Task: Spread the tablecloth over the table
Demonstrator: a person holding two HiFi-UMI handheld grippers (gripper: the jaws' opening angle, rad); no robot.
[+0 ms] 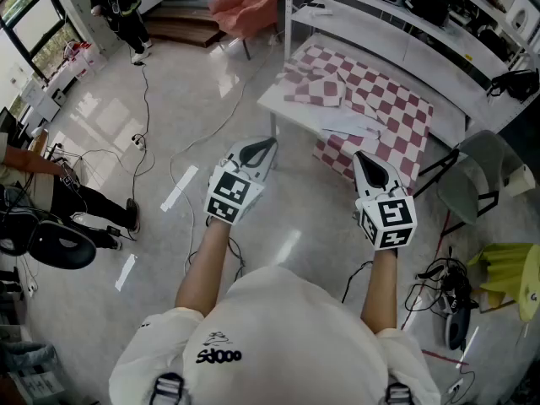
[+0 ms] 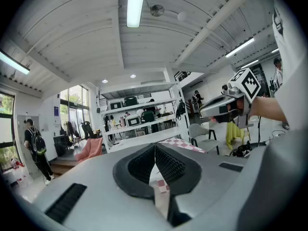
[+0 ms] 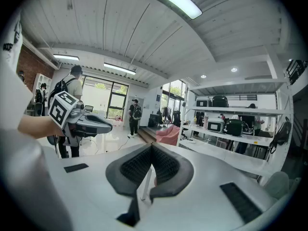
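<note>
**Both grippers closed and empty, cloth still bunched on the bench**

The person stands on the pale glossy floor (image 1: 202,83), short of the white bench (image 1: 268,101), with a gripper held out in each hand at about the same height. In the left gripper view, the ribbed pads of the left gripper (image 2: 155,152) meet along a thin line and nothing is pinched between them. The right gripper (image 3: 151,154) looks the same in its own view: jaws together, holding nothing. In the head view both point forward towards the bench, side by side but apart, and neither touches it.

The red-and-white checked tablecloth (image 1: 384,108) lies on the bench in loose, crumpled folds. It covers the far and right parts of the top, and one section hangs over the near right side towards the floor. The near left corner of the top is bare white.

A white shelf rack (image 1: 396,45) loaded with equipment stands behind the bench, and a grey chair (image 1: 477,175) sits just to its right. A pink armchair (image 1: 249,2) stands farther back. Cables (image 1: 143,99) trail across the floor, and a person with a backpack (image 1: 118,7) stands well off to the left.
</note>
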